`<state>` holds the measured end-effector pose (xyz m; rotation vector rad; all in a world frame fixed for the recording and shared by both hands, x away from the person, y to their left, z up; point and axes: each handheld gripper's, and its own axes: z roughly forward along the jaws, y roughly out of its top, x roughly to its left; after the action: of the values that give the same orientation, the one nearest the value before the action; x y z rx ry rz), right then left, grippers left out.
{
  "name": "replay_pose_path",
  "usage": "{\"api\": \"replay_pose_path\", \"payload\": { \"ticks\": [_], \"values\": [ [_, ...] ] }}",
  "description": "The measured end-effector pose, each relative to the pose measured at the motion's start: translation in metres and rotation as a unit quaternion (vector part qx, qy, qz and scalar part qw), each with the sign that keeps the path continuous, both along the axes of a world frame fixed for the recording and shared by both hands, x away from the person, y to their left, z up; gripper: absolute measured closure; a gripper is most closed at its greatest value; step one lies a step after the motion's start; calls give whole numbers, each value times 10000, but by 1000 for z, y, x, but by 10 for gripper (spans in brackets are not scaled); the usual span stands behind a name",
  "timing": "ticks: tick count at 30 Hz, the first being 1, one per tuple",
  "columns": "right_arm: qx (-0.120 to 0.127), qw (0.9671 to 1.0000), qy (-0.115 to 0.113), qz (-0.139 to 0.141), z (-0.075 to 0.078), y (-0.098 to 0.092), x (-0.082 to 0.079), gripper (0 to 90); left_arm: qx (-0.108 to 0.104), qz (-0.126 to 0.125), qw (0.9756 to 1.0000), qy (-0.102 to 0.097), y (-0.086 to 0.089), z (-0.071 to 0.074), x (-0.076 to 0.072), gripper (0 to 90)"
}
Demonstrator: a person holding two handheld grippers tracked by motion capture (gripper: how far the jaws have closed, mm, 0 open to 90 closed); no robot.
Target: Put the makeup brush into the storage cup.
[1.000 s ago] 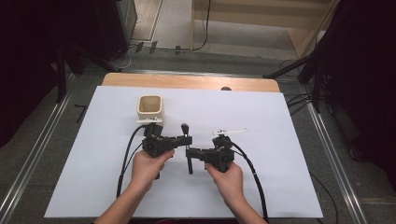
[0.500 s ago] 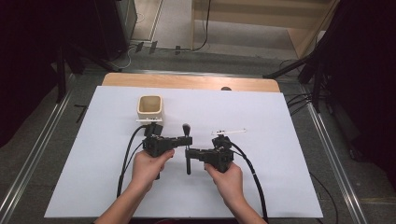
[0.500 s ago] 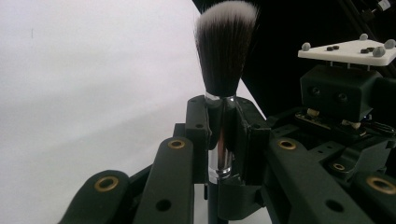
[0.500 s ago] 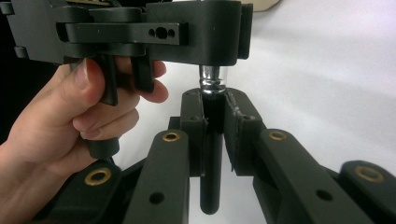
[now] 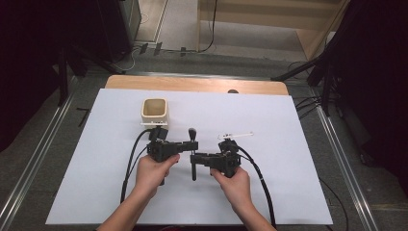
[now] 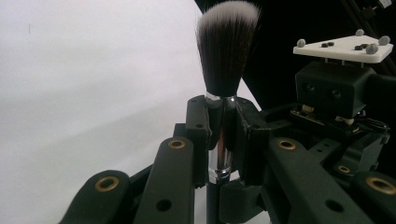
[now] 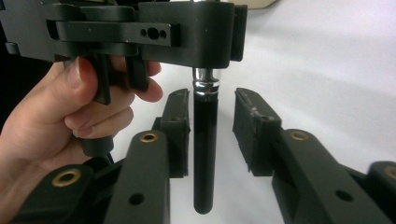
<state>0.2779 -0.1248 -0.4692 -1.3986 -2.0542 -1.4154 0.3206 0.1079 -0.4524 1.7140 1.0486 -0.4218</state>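
Observation:
A makeup brush [image 5: 193, 140] with a black handle, chrome ferrule and dark white-tipped bristles [image 6: 227, 46] is held level over the white table cover. My left gripper [image 5: 190, 145] is shut on the ferrule [image 6: 219, 154]. From the opposite side, my right gripper [image 5: 193, 159] faces it, with the brush handle [image 7: 204, 154] between its jaws. Those jaws have just been opening, and a gap shows on each side of the handle, so the pads [image 7: 252, 130] do not press on it. The left gripper [image 7: 212, 35] clamps the brush just above.
A cream square cup [image 5: 155, 111] stands behind the left gripper. A thin white stick-like tool [image 5: 236, 134] lies behind the right gripper. The white cover [image 5: 298, 183] spreads wide on both sides. The person's hand [image 7: 42, 126] holds the left gripper's handle.
Both hands and the brush stay where they were in the high view; no shift is visible there.

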Motion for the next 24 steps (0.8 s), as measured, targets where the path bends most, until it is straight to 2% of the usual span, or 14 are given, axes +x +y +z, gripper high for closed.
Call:
{"api": "replay_pose_path", "payload": {
  "ticks": [9, 13, 19, 24],
  "values": [
    [-123, 9999, -66, 83, -1, -1, 1, 555, 56, -63, 10000, 9, 1, 1, 1, 788],
    [-67, 9998, -109, 157, -1, -3, 2, 494, 63, -83, 9999, 21, 2, 1, 2, 787],
    [-157, 9988, -355, 291, 0, -6, 2, 403, 70, -110, 9999, -1, 5, 2, 3, 787],
    [-234, 9973, -587, 386, 0, -8, 1, 372, 85, -160, 9998, 35, 7, 3, 4, 787]
  ]
}}
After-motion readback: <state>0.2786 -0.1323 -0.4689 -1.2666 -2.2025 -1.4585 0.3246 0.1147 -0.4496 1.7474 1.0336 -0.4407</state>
